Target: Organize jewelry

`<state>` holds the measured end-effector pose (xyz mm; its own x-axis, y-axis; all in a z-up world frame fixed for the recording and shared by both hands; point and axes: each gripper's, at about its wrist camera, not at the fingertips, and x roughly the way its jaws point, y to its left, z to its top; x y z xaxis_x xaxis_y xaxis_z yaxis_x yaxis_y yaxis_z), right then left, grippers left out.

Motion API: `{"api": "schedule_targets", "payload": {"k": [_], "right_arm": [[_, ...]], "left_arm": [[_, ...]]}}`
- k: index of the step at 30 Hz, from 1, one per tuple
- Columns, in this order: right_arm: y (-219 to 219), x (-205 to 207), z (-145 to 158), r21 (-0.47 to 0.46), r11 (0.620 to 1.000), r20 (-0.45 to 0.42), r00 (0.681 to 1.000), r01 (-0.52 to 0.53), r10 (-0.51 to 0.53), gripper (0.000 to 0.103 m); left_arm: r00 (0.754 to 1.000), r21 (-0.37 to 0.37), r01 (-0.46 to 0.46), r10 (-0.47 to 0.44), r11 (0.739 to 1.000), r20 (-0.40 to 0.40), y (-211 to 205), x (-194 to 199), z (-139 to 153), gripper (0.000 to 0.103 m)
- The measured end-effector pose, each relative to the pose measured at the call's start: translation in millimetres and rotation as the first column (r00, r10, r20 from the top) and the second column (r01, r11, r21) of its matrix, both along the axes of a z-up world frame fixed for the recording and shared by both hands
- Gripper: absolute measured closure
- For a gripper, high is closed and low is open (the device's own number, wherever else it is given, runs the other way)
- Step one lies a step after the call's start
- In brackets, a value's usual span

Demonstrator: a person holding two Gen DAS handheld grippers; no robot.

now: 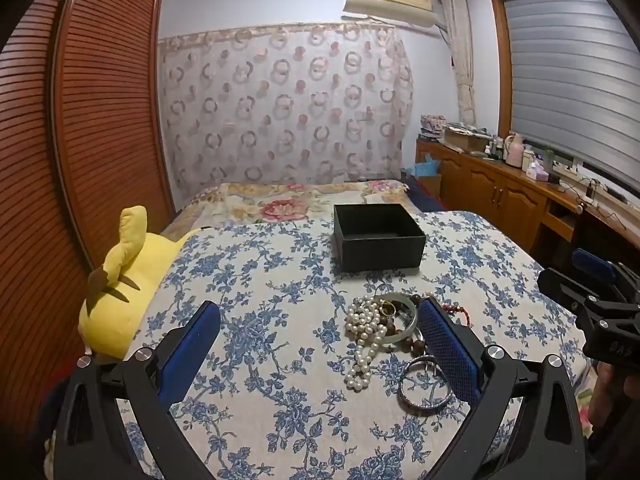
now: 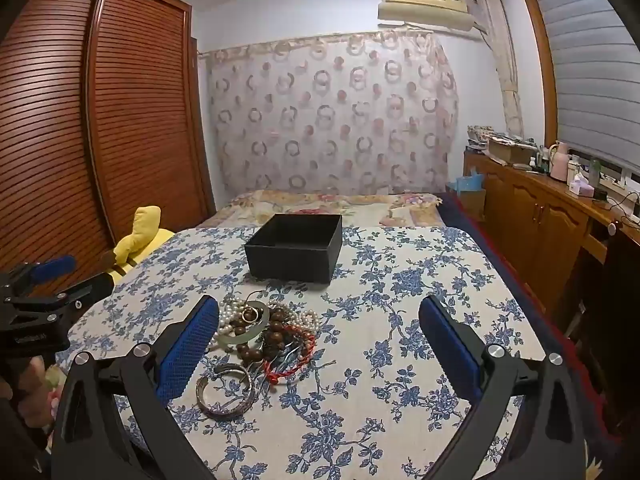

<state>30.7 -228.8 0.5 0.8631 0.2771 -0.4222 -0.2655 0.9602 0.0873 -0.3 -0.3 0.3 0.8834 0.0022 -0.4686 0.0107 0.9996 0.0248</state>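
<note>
A pile of jewelry (image 2: 264, 328) lies on the blue-flowered cloth (image 2: 400, 320): a pearl necklace (image 1: 366, 336), a pale jade bangle (image 1: 406, 320), brown wooden beads (image 2: 276, 332), a red cord bracelet (image 2: 294, 356) and a silver bangle (image 2: 226, 394). Behind it stands an open black box (image 1: 378, 240), and what shows of its inside looks empty. My left gripper (image 1: 318, 307) is open, with the pile beside its right finger. My right gripper (image 2: 319, 304) is open too, and the pile sits by its left finger. Nothing is held.
A yellow plush toy (image 1: 120, 280) lies at the bed's left edge beside a slatted wooden wardrobe (image 1: 100, 120). Wooden cabinets (image 2: 540, 216) with clutter on top run along the right, under a window. A second floral blanket (image 1: 280, 200) lies beyond the box.
</note>
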Motion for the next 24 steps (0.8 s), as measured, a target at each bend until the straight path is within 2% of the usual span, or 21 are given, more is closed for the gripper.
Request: {"api": "schedule_targets", "payload": {"k": [18, 24], "right_arm": [[-0.9, -0.6, -2.0, -0.004, 1.000, 0.001, 1.000, -0.003, 0.003, 0.002], [-1.1, -0.8, 5.5, -0.005, 1.000, 0.003, 1.000, -0.002, 0.002, 0.002]], "left_arm": [[1.000, -0.001, -0.001, 0.001, 1.000, 0.001, -1.0, 0.1, -0.2, 0.007], [1.000, -0.001, 0.001, -0.001, 1.000, 0.000, -1.8, 2.0, -1.7, 0.007]]}}
